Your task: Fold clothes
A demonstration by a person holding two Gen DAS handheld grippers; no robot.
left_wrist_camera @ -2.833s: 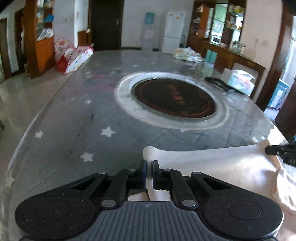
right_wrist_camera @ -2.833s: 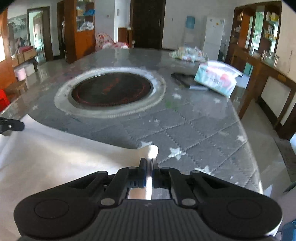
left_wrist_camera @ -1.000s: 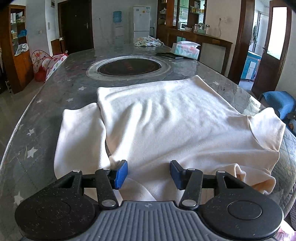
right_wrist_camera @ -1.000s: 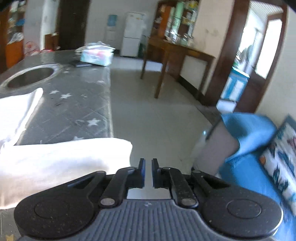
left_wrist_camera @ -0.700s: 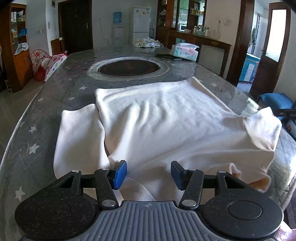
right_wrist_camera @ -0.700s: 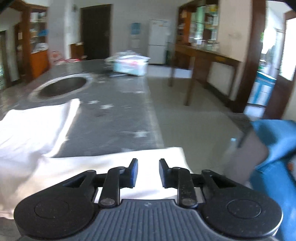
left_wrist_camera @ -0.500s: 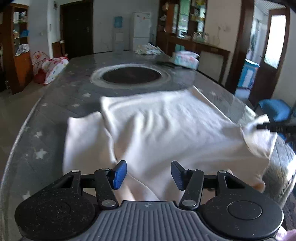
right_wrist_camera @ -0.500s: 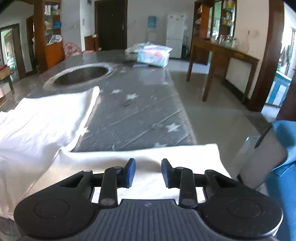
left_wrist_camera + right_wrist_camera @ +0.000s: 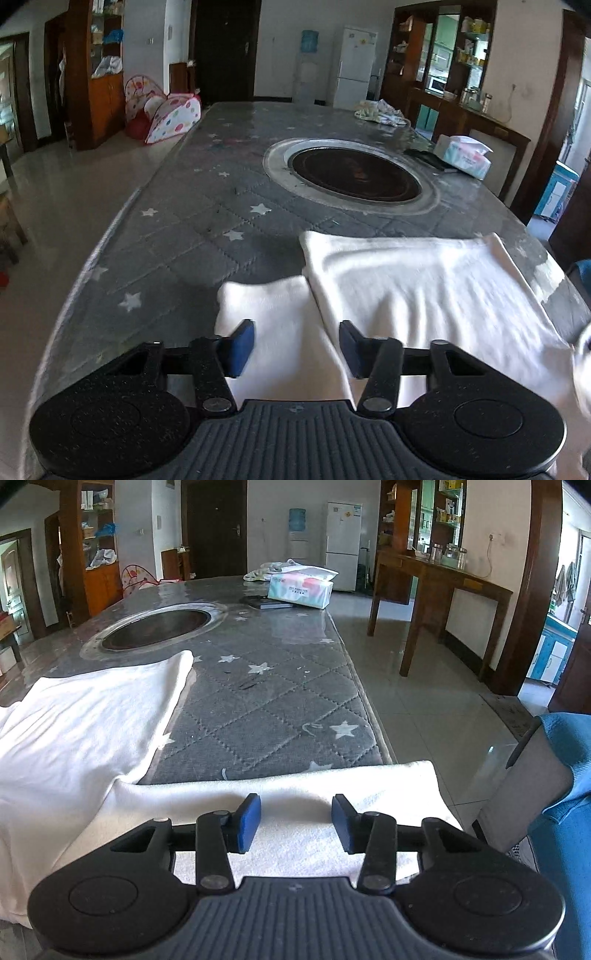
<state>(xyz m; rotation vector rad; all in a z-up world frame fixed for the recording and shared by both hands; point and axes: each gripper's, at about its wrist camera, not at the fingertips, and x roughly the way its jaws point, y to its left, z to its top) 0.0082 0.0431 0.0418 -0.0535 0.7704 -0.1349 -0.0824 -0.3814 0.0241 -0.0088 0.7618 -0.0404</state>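
- The right gripper (image 9: 295, 818) has its jaws apart; they have just been opening, and nothing is pinched between the blue pads (image 9: 248, 822).
- A white sleeve (image 9: 332, 790) lies under and just ahead of the jaws, draped over the near edge of the table (image 9: 288, 686).
- The rest of the white shirt (image 9: 85, 716) spreads to the left of the jaws.
- Far ahead, left of the jaw line, sits a round recess (image 9: 157, 627).
- Far ahead stands a tissue pack (image 9: 301, 587), with a dark flat thing (image 9: 266, 602) beside it.
- Right of the jaws hangs blue cloth (image 9: 565, 812).
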